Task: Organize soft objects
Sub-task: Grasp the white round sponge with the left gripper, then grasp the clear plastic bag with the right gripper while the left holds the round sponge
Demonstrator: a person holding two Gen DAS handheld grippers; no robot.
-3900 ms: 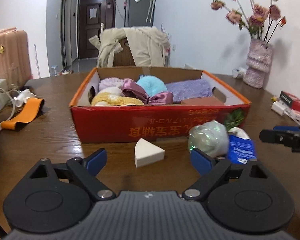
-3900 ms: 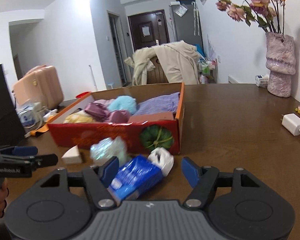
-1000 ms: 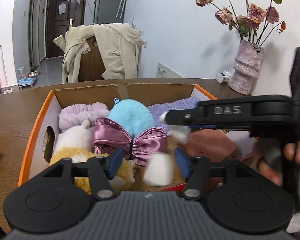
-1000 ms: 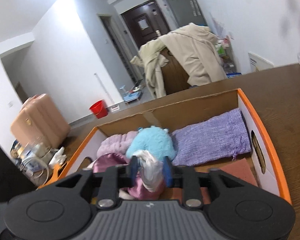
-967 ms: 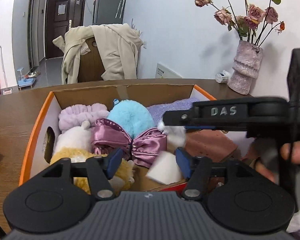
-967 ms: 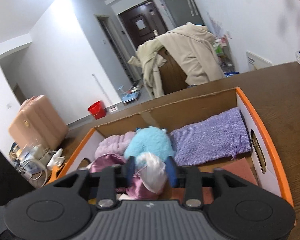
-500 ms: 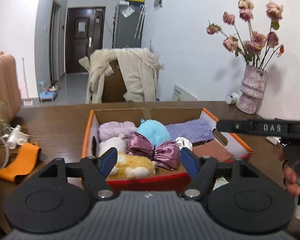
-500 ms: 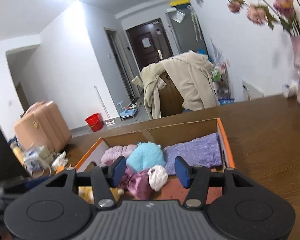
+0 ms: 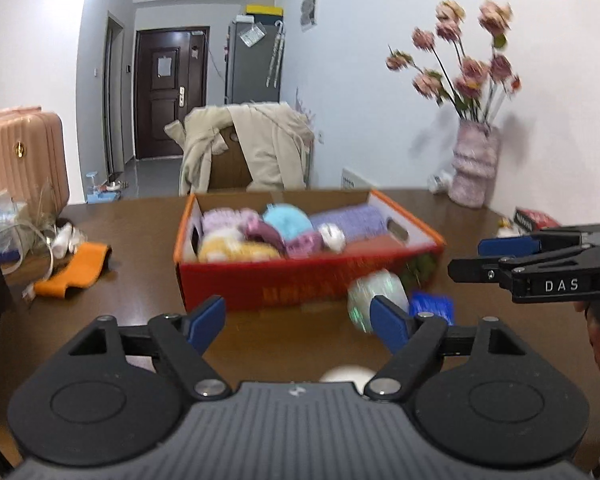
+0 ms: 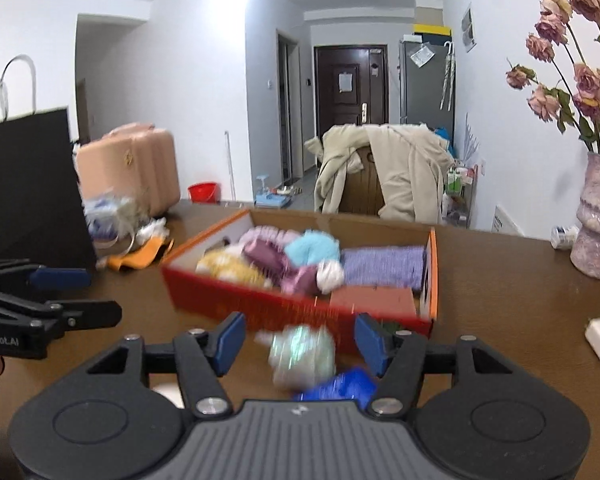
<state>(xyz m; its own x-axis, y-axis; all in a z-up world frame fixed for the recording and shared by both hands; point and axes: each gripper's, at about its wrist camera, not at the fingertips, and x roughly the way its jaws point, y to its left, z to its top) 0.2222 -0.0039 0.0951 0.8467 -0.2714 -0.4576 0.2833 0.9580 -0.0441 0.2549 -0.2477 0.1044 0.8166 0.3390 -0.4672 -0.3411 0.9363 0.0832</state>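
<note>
Both claws, left (image 9: pixel 298 322) and right (image 10: pixel 298 340), have backed off the box (image 9: pixel 300 276), apparently empty, jaws just opening.

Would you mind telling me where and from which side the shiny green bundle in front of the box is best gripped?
Probably across the middle of the shiny green bundle, coming from above and the near side. It is a rounded, crinkly lump; the box blocks the far side and the blue packet lies close beside it.

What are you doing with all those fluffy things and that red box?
A person is tidying soft things into the red box on the table, with a gripper in each hand. The left gripper and right gripper are both empty, and their jaws have just been opening. The white puff lies in the box. A shiny green ball and a blue packet wait on the table in front.
</note>
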